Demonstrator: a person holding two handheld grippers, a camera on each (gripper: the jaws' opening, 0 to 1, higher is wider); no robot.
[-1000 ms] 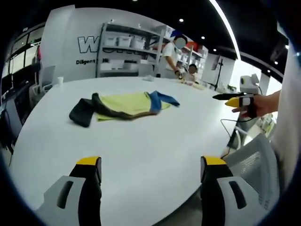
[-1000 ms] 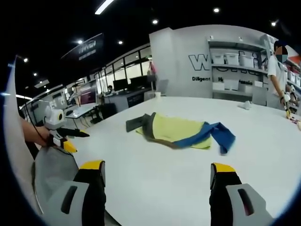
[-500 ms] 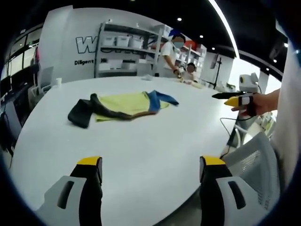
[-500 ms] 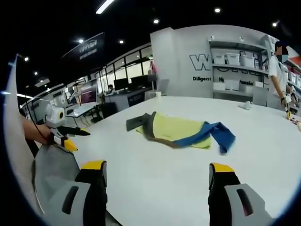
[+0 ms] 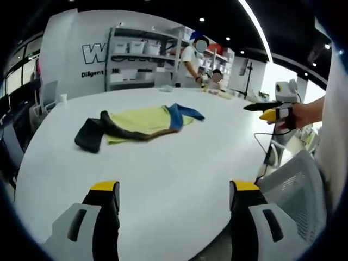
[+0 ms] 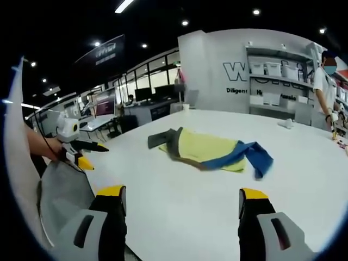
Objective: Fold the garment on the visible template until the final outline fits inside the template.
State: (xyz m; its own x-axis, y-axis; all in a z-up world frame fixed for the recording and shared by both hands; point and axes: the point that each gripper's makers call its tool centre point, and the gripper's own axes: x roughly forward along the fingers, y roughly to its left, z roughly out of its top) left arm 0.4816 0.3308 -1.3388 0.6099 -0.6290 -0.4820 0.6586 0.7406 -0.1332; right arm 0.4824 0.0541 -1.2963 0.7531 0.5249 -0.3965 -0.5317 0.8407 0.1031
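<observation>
Garment [image 5: 138, 122] lies crumpled on the white round table [image 5: 163, 174], well ahead of both tools and touched by neither.

In the left gripper view the left gripper [image 5: 169, 190] hangs low over the near edge of the table, its two yellow-tipped jaws spread wide apart with nothing between them. In the right gripper view the right gripper [image 6: 182, 197] hangs the same way over the near table edge, jaws wide apart and empty.

Each tool also shows from the side in the other's camera. The right gripper [image 5: 266, 111] is held in a hand [image 5: 302, 115] at the right of the left gripper view, beyond the table's rim; the left gripper [image 6: 81, 154] is held off the table's edge at the left of the right gripper view. From these side views I cannot tell the jaw gap.

The garment [image 6: 209, 151] has a yellow-green middle, a blue part at one end and a dark grey part at the other, with folds bunched along one edge. No template outline can be made out on the table.

A grey mesh chair back [image 5: 293, 187] stands just beside the near table rim. Beyond the table are shelves with white bins [image 5: 138, 60], a wall with large lettering [image 6: 239, 73], and people [image 5: 193, 62] standing at the far side.
</observation>
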